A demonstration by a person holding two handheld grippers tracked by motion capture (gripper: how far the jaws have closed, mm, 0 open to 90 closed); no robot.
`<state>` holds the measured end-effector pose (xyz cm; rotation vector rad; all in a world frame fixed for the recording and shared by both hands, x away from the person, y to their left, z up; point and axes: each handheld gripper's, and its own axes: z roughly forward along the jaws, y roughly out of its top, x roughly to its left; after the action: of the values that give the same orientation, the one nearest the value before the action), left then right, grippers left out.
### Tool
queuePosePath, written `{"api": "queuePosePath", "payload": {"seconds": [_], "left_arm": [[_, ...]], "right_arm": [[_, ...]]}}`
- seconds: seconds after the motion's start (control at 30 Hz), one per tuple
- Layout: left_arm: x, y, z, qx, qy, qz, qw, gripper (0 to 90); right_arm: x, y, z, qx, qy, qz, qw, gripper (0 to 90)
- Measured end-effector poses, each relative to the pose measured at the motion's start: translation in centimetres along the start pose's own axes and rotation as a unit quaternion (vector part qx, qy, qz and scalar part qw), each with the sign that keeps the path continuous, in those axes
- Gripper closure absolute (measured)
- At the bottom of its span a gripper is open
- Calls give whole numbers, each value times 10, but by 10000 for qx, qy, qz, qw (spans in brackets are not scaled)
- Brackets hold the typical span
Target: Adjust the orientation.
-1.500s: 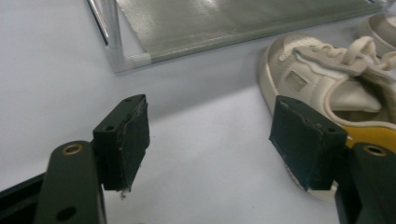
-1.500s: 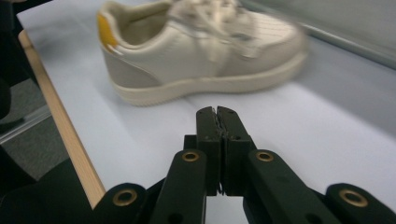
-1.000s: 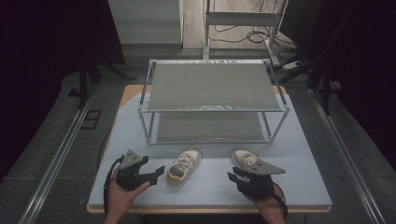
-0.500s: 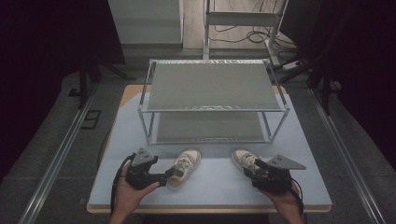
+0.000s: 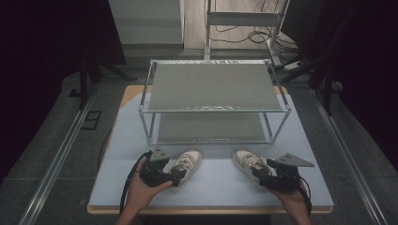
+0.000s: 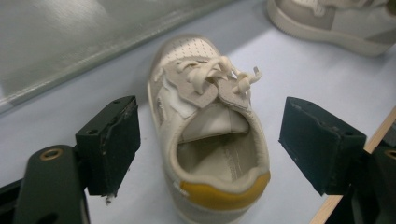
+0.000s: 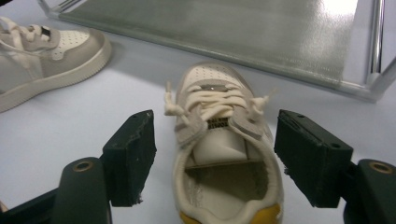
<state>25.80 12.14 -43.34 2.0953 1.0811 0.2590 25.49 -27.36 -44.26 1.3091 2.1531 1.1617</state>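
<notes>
High view: the left gripper (image 5: 176, 177) straddles the heel of the left small cream leather sneaker (image 5: 187, 161), jaws just opened wide and clear of it. At three o'clock, the right gripper (image 5: 259, 174) likewise brackets the matching right cream sneaker (image 5: 246, 159), its jaws having just spread, pads off it.

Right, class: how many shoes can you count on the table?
2. The left shoe lies on the table between the left gripper's open jaws; the right shoe lies between the right gripper's. Both sit before the rack.

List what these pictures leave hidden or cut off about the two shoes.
- Left shoe: heel bottom and sole cut off by the left gripper view's lower edge.
- Right shoe: heel cut off by the right gripper view's lower edge.
- High view: both heels covered by each hand-held gripper; tongue label lettering too small.
</notes>
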Motion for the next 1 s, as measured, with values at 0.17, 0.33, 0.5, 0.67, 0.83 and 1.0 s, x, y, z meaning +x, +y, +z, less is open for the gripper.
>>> {"api": "queuePosePath", "payload": {"seconds": [0.17,0.33,0.5,0.67,0.83,1.0], "left_arm": [[-3,5,14,311,90,79,9994,173],[-4,8,24,533,158,95,9984,155],[-3,11,32,787,218,108,9966,147],[-2,13,41,1019,250,106,9944,147],[-1,14,46,1154,245,95,9930,143],[-1,14,50,1270,208,83,9917,139]], "right_arm": [[-5,-3,5,148,-20,59,9999,256],[-6,-5,10,269,-39,82,9996,237],[-8,-6,14,388,-88,86,9992,220],[-8,-8,22,571,-117,71,9983,190],[-8,-9,32,776,-130,38,9969,173],[-8,-10,43,995,-157,10,9949,164]]}}
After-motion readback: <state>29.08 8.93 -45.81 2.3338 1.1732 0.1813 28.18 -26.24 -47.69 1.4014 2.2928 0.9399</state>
